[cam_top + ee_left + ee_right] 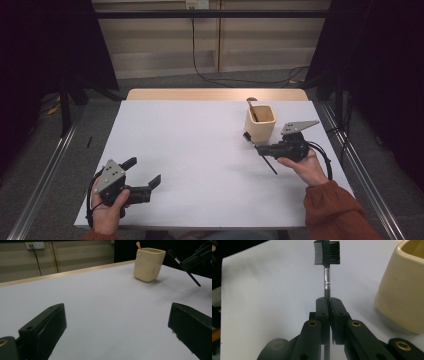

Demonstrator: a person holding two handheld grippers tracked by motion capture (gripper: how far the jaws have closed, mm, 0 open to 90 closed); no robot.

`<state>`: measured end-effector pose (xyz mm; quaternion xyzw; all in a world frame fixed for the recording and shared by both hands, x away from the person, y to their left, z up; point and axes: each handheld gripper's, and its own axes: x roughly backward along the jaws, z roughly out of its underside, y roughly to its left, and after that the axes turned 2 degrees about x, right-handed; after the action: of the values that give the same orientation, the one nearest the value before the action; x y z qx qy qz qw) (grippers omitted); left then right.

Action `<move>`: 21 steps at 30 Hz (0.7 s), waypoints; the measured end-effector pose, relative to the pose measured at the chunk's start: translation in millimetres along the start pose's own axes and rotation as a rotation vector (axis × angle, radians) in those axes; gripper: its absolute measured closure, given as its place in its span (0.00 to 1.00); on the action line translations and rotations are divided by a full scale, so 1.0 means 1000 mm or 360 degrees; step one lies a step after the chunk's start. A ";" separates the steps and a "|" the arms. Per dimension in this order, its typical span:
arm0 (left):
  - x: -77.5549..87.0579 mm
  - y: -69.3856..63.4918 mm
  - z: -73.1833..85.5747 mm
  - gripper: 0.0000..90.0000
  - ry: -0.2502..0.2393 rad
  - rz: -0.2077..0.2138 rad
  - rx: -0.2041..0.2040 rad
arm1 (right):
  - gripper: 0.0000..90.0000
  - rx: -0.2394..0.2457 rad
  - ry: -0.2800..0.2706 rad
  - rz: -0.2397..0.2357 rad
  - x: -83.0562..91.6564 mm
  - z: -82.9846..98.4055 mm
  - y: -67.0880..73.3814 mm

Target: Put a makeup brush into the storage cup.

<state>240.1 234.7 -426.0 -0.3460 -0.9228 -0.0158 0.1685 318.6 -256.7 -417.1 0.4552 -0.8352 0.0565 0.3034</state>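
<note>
Pinching a slim black brow brush [327, 270] by its handle, the right gripper [264, 148] has its fingers [322, 312] closed tight, the two pads pressed flat against either side of the thin shaft. In the right gripper view the handle runs straight up out of the narrow slit between the pads, passes a short silver ferrule, and ends well beyond the fingertips in a double head: a fine comb on one side and dense black bristles on the other. The lower part of the handle continues down behind the closed fingers. In the high view the brush lies slanted through the grip, its head end up and to the left just beside the lower left corner of a cream-coloured square cup [260, 123], its tail end pointing down and to the right above the white surface [200, 150]. The brush is clear of the surface and does not appear to touch the cup, though the two are near. A wooden-handled tool [252, 108] stands inside the cup, leaning toward its back rim. The left gripper [142, 176] is held near the front left of the surface, well apart from the cup and the brush; its fingers [43, 330] stand wide with nothing but bare white surface between them.
</note>
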 end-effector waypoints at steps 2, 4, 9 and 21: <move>0.000 0.000 0.000 0.02 -0.0001 0.0000 -0.0002 | 0.95 -0.0010 -0.0048 0.0009 0.003 0.002 0.000; 0.000 0.000 0.000 0.02 -0.0001 -0.0002 -0.0001 | 0.95 -0.0014 -0.0110 -0.0001 0.006 0.002 0.001; 0.000 0.000 0.000 0.02 -0.0003 0.0001 0.0002 | 0.95 -0.0025 -0.0191 0.0006 0.010 0.005 0.003; 0.001 -0.001 0.000 0.02 -0.0018 0.0007 0.0004 | 0.95 -0.0017 -0.0376 0.0009 0.022 0.005 0.011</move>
<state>239.3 234.5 -425.5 -0.3479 -0.9231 -0.0124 0.1636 299.1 -267.7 -406.6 0.4546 -0.8668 -0.0011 0.2051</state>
